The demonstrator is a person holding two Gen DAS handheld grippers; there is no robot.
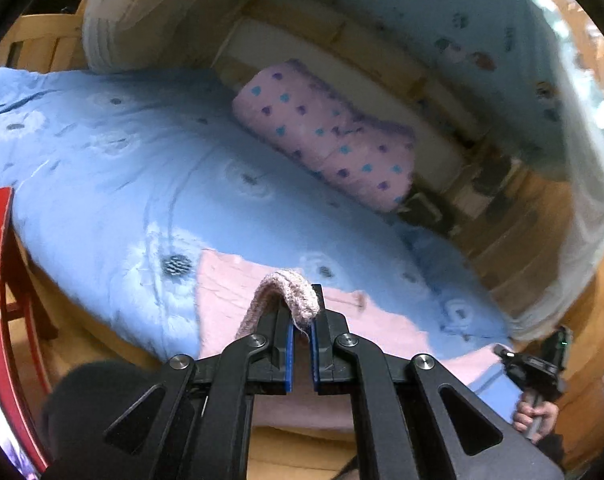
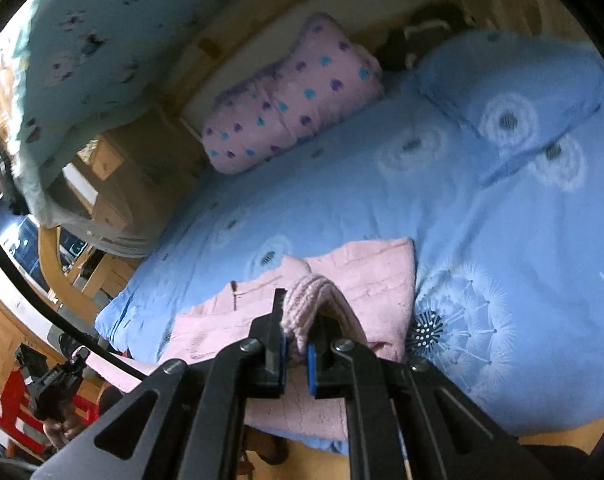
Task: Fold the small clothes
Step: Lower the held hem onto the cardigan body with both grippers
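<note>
Left wrist view
Left gripper (image 1: 302,326): jaws clamped on a ribbed knit edge (image 1: 289,288) of the pink garment (image 1: 229,280).
Garment: spread on the blue bedspread (image 1: 121,168), near its front edge.
Pillow (image 1: 330,136): dotted, far side.

Right wrist view
Right gripper (image 2: 297,334): jaws pinching the garment's (image 2: 378,276) knit edge (image 2: 306,300).
Garment: lying on the bedspread (image 2: 482,240).

Your left gripper (image 1: 302,320) clamped on the ribbed cuff (image 1: 287,284) of the pink knit garment (image 1: 237,280), garment spread on the blue duvet (image 1: 121,152), polka-dot pillow (image 1: 326,132) beyond, your right gripper (image 1: 538,364) at the lower right edge.
</note>
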